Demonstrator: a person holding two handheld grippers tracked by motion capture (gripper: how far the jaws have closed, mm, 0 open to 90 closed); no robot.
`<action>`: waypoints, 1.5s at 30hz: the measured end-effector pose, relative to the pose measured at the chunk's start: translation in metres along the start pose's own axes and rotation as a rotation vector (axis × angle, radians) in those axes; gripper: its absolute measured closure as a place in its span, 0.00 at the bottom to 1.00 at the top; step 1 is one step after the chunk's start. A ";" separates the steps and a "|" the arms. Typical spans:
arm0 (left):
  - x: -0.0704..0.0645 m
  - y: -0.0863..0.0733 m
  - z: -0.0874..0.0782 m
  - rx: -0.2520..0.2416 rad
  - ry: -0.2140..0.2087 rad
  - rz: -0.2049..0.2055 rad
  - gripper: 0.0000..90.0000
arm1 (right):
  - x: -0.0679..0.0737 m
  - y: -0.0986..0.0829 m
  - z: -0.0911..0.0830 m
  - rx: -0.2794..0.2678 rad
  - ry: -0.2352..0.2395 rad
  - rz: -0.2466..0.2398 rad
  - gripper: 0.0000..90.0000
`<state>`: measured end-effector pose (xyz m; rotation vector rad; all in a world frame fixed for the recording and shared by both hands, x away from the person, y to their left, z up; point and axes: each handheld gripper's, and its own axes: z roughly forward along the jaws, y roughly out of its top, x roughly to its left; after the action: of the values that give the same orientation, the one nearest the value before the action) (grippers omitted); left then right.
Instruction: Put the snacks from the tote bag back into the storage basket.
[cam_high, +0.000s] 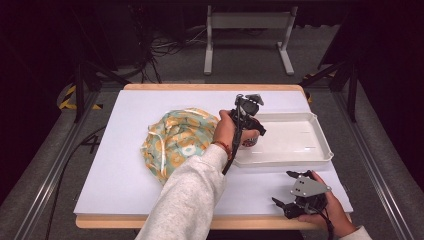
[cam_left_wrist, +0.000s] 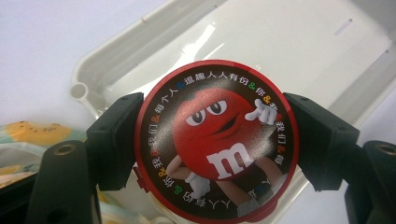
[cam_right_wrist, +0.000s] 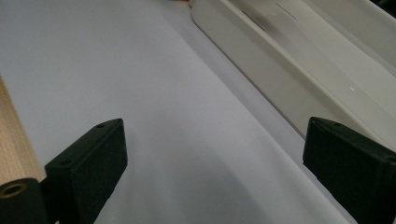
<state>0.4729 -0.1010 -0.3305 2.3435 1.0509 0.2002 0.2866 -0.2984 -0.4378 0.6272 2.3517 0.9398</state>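
Red round candy tin (cam_left_wrist: 215, 140) clamped between the jaws of the left tool (cam_high: 248, 131), above the near left corner of the white tray (cam_high: 295, 157), patterned cloth bag (cam_high: 175, 140) just left, right tool (cam_high: 295, 200) spread wide, empty, over the desk (cam_high: 120, 165) near edge.

Dark room; grey floor (cam_high: 240, 70), white bench (cam_high: 248, 21), cables (cam_high: 165, 47).
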 end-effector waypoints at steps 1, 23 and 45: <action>-0.001 0.000 0.002 0.000 -0.001 0.004 0.29 | 0.000 0.000 0.000 0.000 0.000 0.000 0.08; -0.006 -0.004 0.027 0.033 -0.021 0.005 0.28 | 0.000 -0.001 0.001 0.008 -0.001 0.001 0.08; -0.007 -0.009 0.043 0.070 -0.015 0.015 0.28 | 0.001 -0.001 0.002 0.016 0.005 -0.004 0.08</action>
<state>0.4775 -0.1194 -0.3710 2.4124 1.0486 0.1538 0.2867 -0.2978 -0.4398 0.6264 2.3663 0.9231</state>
